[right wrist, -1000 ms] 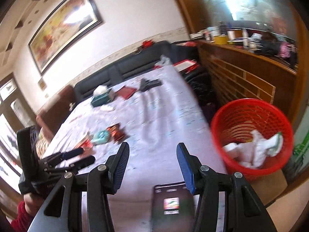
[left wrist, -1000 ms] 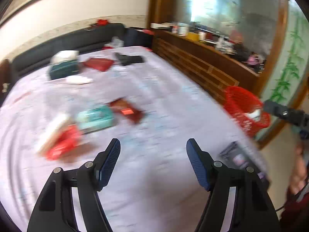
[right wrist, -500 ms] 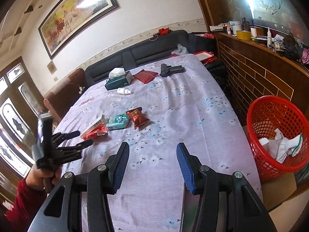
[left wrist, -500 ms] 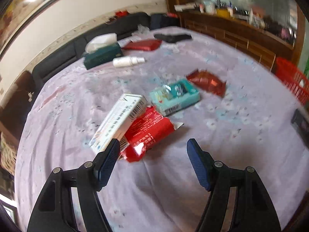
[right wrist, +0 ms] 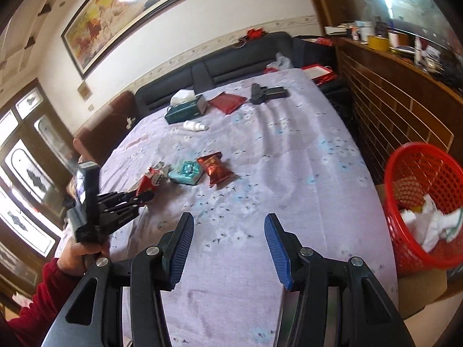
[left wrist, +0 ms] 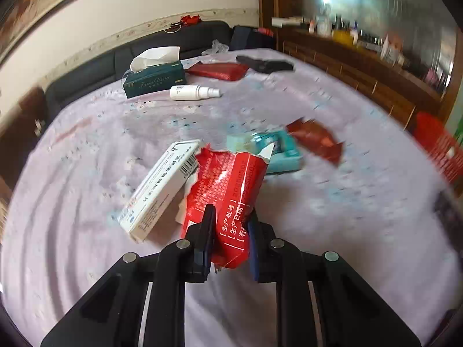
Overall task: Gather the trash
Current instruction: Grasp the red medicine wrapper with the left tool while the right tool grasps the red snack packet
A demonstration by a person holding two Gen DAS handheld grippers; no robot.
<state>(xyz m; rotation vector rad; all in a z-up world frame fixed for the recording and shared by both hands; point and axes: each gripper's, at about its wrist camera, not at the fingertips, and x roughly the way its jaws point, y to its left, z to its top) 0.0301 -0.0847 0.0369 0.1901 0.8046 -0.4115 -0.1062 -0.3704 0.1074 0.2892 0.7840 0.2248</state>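
Left wrist: our left gripper [left wrist: 228,231] is closing, pads already pinching the torn red wrapper [left wrist: 228,185] on the bed [left wrist: 86,260]; white carton [left wrist: 162,190], teal box [left wrist: 275,150], foil packet [left wrist: 315,138] still lie there.

Right wrist: our right gripper [right wrist: 228,245] hangs released, empty; red basket [right wrist: 419,173] beside the bed already holds crumpled paper.

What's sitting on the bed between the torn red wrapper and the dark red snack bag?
A teal box lies between the torn red wrapper and the dark red snack bag; clearest in the right wrist view.
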